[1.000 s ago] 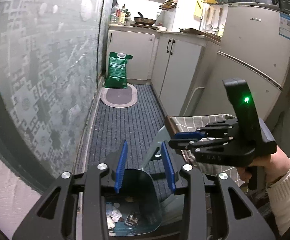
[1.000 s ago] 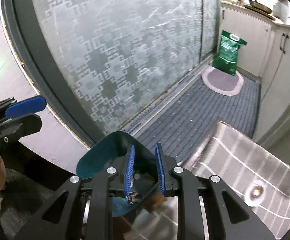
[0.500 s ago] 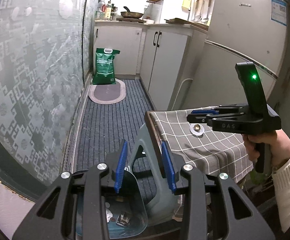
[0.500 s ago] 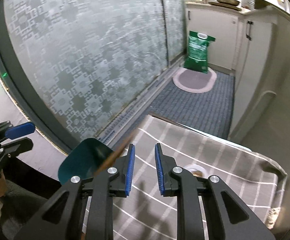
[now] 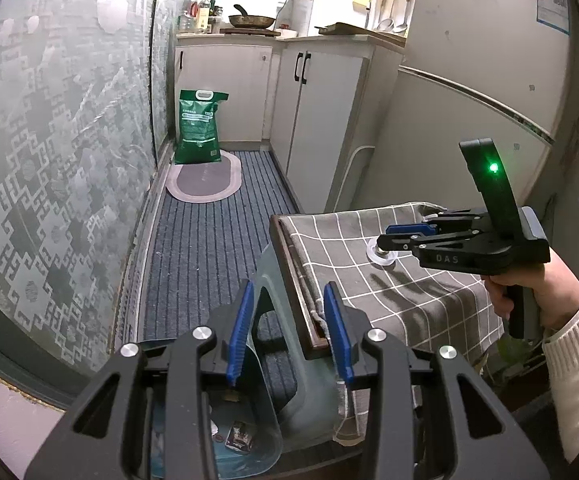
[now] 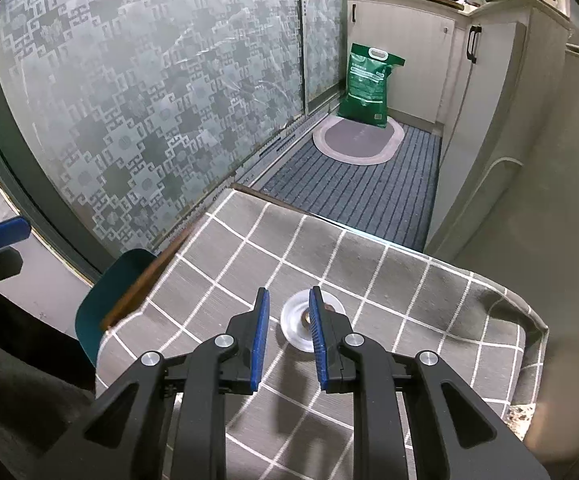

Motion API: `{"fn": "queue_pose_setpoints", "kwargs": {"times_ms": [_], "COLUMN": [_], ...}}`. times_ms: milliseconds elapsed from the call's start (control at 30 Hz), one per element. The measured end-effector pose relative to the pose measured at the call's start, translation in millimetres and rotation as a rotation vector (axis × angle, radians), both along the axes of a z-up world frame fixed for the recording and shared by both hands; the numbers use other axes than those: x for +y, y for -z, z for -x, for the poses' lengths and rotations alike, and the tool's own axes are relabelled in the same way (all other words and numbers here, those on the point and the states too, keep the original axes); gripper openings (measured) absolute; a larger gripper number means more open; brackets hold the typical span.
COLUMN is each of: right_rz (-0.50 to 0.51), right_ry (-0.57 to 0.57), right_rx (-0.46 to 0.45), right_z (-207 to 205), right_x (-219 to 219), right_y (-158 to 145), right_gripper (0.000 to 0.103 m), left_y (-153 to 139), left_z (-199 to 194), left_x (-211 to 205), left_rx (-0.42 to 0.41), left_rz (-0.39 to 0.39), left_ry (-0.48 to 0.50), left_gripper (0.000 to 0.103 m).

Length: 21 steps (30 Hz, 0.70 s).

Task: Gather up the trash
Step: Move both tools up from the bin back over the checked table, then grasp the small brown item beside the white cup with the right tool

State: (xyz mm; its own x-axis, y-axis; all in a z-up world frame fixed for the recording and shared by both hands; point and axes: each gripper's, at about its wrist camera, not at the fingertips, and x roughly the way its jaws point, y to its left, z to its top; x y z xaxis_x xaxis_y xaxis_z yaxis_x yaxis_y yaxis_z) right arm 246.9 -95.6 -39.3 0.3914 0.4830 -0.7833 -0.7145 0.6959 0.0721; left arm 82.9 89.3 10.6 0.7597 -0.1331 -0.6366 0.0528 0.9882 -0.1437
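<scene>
A small white plastic cup with brown residue (image 6: 298,325) lies on the grey checked tablecloth (image 6: 389,300); it also shows in the left wrist view (image 5: 381,255). My right gripper (image 6: 288,338) is open and empty, its fingertips just above and short of the cup. A teal trash bin (image 5: 245,432) with wrappers and tissue inside stands on the floor beside the table; its rim also shows in the right wrist view (image 6: 101,300). My left gripper (image 5: 287,330) is open and empty, above the bin and the table corner.
A grey plastic stool (image 5: 289,360) stands between bin and table. A patterned glass sliding door (image 5: 57,152) runs along the left. A green bag (image 5: 199,128) and oval mat (image 5: 205,178) lie on the striped floor. Cabinets and a fridge (image 5: 481,92) line the right.
My right gripper has left the bin, risen over the table and come up to the white cup, opening a little wider. My left gripper rose slightly.
</scene>
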Motion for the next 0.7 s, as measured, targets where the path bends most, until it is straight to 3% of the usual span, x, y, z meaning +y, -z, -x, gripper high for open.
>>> {"fn": "queue_pose_setpoints", "kwargs": {"times_ms": [467, 533, 700], "right_rz": [0.055, 0.05, 0.061], "right_ry": [-0.002, -0.005, -0.001], "right_rx": [-0.005, -0.004, -0.012], "right_z": [-6.8, -7.3, -6.7], "right_x": [2.2, 2.7, 3.7], "right_y": [20.3, 20.5, 22.6], "right_gripper": [0.02, 0.014, 0.013], "left_y": [4.6, 4.8, 5.7], "left_z": [-8.3, -9.6, -13.4], "left_x": [-12.2, -14.3, -22.5], "left_rx": [0.014, 0.015, 0.016], "left_rz": [-0.003, -0.002, -0.001], "left_ry": [0.019, 0.02, 0.031], "left_gripper": [0.041, 0.041, 0.041]}}
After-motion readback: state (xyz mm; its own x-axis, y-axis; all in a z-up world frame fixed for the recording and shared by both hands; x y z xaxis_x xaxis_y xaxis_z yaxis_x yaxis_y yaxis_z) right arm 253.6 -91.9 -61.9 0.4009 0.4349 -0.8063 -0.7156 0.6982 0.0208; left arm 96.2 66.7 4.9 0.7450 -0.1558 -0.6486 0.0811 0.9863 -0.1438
